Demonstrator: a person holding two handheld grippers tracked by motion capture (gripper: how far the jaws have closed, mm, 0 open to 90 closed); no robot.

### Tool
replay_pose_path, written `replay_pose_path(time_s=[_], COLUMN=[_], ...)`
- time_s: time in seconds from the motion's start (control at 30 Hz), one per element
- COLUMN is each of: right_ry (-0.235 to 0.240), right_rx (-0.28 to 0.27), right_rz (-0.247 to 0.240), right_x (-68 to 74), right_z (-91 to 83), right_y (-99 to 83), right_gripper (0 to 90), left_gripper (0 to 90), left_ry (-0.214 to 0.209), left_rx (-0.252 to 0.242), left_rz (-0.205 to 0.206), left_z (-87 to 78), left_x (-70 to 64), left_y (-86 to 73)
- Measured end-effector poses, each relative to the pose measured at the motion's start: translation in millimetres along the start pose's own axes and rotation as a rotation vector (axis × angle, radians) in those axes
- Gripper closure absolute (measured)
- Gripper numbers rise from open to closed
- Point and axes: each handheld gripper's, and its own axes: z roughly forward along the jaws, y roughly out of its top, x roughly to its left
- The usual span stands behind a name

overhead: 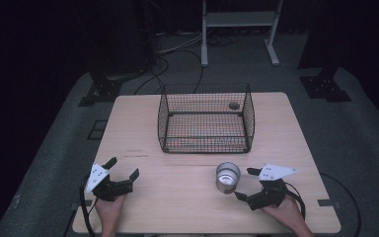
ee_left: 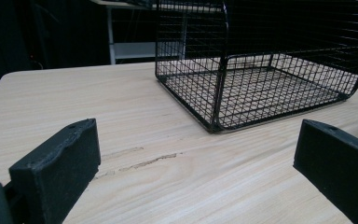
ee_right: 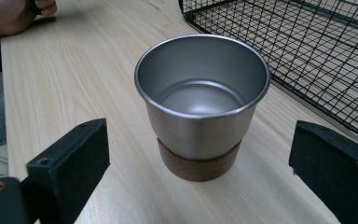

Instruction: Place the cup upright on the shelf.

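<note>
Steel cup (ee_right: 201,105), brown base, upright, empty, on table; near black wire basket (overhead: 206,118)

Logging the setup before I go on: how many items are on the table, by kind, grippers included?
Metal cup: 1
Black wire basket: 1
Grippers: 2, left gripper and right gripper, both open
Total: 4

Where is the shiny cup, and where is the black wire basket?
cup (ee_right: 200,116): right gripper view, on its steel side wall.
wire basket (overhead: 205,146): high view, on its near bottom rim.
</note>
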Motion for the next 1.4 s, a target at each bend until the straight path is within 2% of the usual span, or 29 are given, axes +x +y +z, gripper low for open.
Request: replay_pose_path(time_s=[0.47, 0.8, 1.0, 1.2, 1.23, 1.4], right_ry=[0.016, 0.021, 0.019, 0.02, 0.018, 0.015], right_rx=[0.042, 0.055, 0.065, 0.074, 0.069, 0.07], right_rz=[-0.017, -0.019, -0.036, -0.051, -0.048, -0.052], right_x=[-2.3, -1.4, -1.8, -1.7, -2.3, -2.5], right_z=[19.7, 34.6, 43.6, 48.7, 48.5, 47.0], right_y=[15.7, 18.5, 24.2, 27.8, 27.6, 27.7], right_gripper=[2.5, 2.5, 2.6, 7.2, 10.8, 12.5], left_gripper=[0.0, 0.0, 0.0, 0.0, 0.0, 0.0], left_ry=[-0.002, -0.002, -0.002, -0.003, -0.004, -0.003], left_rx=[-0.002, -0.004, -0.006, -0.007, -0.008, -0.008], left_rz=[0.001, 0.0, 0.0, 0.002, 0.001, 0.001], left_z=[-0.1, -0.2, -0.2, -0.4, -0.2, 0.0], left_x=[0.2, 0.1, 0.3, 0.4, 0.4, 0.5], left_y=[0.1, 0.2, 0.2, 0.2, 0.2, 0.2])
